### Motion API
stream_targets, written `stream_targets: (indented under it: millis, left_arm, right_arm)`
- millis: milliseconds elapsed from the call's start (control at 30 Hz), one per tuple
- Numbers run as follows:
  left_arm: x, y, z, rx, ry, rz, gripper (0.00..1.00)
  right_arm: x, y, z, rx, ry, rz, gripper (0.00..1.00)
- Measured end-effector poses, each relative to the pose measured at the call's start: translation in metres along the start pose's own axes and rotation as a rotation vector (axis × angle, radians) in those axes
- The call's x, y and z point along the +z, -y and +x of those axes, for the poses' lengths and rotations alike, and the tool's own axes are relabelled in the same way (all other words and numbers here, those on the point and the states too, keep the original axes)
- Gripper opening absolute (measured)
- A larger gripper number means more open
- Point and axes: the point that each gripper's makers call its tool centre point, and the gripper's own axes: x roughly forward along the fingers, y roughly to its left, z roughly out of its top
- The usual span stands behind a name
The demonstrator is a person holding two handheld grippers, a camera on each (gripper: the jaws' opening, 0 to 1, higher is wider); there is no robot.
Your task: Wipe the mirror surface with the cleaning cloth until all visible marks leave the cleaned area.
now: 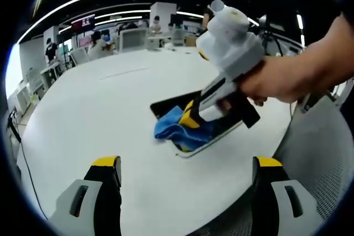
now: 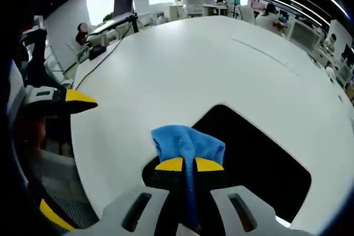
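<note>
1. On the white table [image 1: 110, 114], the mirror [image 2: 260, 164] lay flat near the edge; its glass read as a dark panel, so any marks on it could not be made out.
2. Across the left gripper view, much of the mirror [image 1: 171, 103] sat hidden beneath the right gripper [image 1: 191, 117] and the hand [image 1: 271, 81] holding it, whose arm was cut off at the frame's side.
3. Only the two yellow-tipped jaws of the left gripper [image 1: 185, 165] rose into its own view, standing wide apart with nothing between them, above bare table.
4. From the right gripper view, the right gripper [image 2: 189, 164] had its jaws pinched together on the blue cleaning cloth [image 2: 188, 143], which rested on the near corner of the mirror and partly on the table beside it.
5. That same view caught the left gripper [image 2: 61, 100] at the left side, well apart from the mirror, its body mostly lost in shadow.
6. From the left gripper view, the cleaning cloth [image 1: 174, 128] bunched at the mirror's near end.
7. Beyond the table stretched an office with desks, monitors, ceiling light strips and several people, too small to tell much.
</note>
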Motion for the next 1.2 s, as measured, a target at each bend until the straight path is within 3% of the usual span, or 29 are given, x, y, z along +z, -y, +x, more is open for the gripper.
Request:
stream_targets:
  millis: [1200]
  left_arm:
    - [-0.004, 0.000, 0.003, -0.005, -0.015, 0.007, 0.99]
  right_arm:
    - [0.031, 0.040, 0.021, 0.001, -0.004, 0.054, 0.01]
